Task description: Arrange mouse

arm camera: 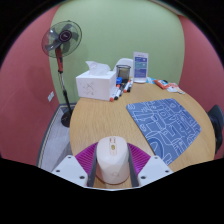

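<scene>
The gripper is closing its two pink pads on a pale mouse, holding it at the near edge of a round wooden table. A blue patterned mat is lying ahead to the right. Farther off, a tissue box is sitting on the table and a fan is standing at the far left. Judging by the task, carrying the mouse level and lowering it flat onto the mat, clear of the mat's edge, would serve best.
</scene>
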`<control>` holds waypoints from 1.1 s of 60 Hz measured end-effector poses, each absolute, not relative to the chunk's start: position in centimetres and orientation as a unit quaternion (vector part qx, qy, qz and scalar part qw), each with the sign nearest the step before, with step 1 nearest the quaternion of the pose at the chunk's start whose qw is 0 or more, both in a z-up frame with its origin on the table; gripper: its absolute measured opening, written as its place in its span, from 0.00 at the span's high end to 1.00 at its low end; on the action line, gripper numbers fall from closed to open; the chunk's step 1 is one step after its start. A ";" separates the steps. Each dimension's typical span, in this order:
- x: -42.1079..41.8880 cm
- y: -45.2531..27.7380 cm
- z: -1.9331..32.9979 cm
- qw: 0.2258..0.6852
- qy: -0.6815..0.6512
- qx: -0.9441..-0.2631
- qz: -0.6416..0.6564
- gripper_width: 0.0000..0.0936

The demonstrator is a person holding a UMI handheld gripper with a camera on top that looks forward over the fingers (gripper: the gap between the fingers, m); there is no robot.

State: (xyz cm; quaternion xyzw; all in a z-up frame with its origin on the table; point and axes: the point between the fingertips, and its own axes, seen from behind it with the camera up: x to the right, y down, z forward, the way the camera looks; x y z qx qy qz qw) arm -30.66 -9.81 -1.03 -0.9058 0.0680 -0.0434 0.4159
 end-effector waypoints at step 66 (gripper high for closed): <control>-7.4 -1.1 -0.6 0.416 -0.014 -0.909 0.014 0.41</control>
